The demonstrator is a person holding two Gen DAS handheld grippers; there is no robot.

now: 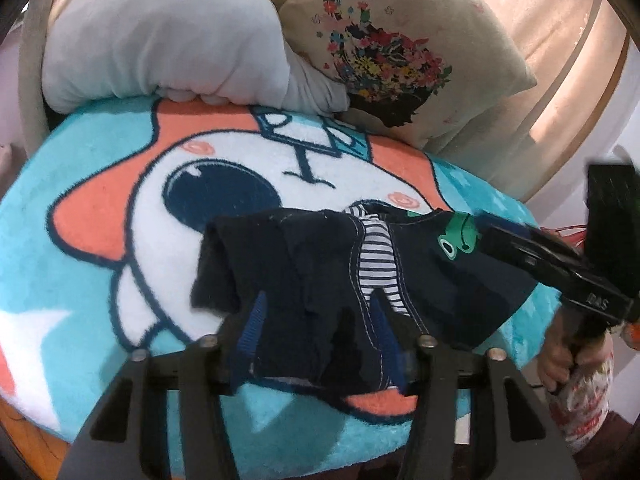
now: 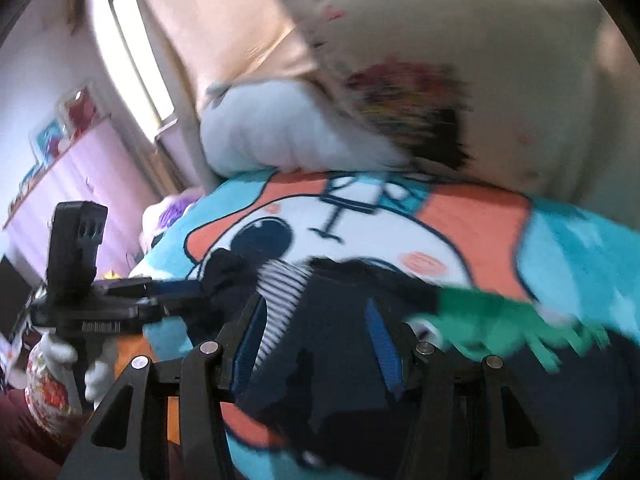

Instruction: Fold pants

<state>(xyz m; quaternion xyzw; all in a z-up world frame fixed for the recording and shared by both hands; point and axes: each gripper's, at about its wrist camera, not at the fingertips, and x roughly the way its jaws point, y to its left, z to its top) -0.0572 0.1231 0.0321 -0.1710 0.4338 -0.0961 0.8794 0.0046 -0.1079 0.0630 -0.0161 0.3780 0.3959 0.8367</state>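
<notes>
Small navy pants (image 1: pixel 320 272) with a striped lining and a green frog patch (image 1: pixel 456 236) lie bunched on a cartoon blanket (image 1: pixel 120 208). My left gripper (image 1: pixel 318 320) has its blue-padded fingers on either side of the near edge of the pants, with cloth between them. My right gripper (image 1: pixel 492 232) reaches in from the right and holds the pants by the frog patch. In the blurred right wrist view the right gripper (image 2: pixel 320 332) has navy cloth (image 2: pixel 340 320) between its fingers, and the left gripper (image 2: pixel 176 292) holds the far left end.
A white pillow (image 1: pixel 160 40) and a beige flower-print cushion (image 1: pixel 400 48) stand at the back of the blanket. A peach curtain (image 1: pixel 560 80) hangs behind on the right. In the right wrist view a pink cabinet (image 2: pixel 80 184) stands far left.
</notes>
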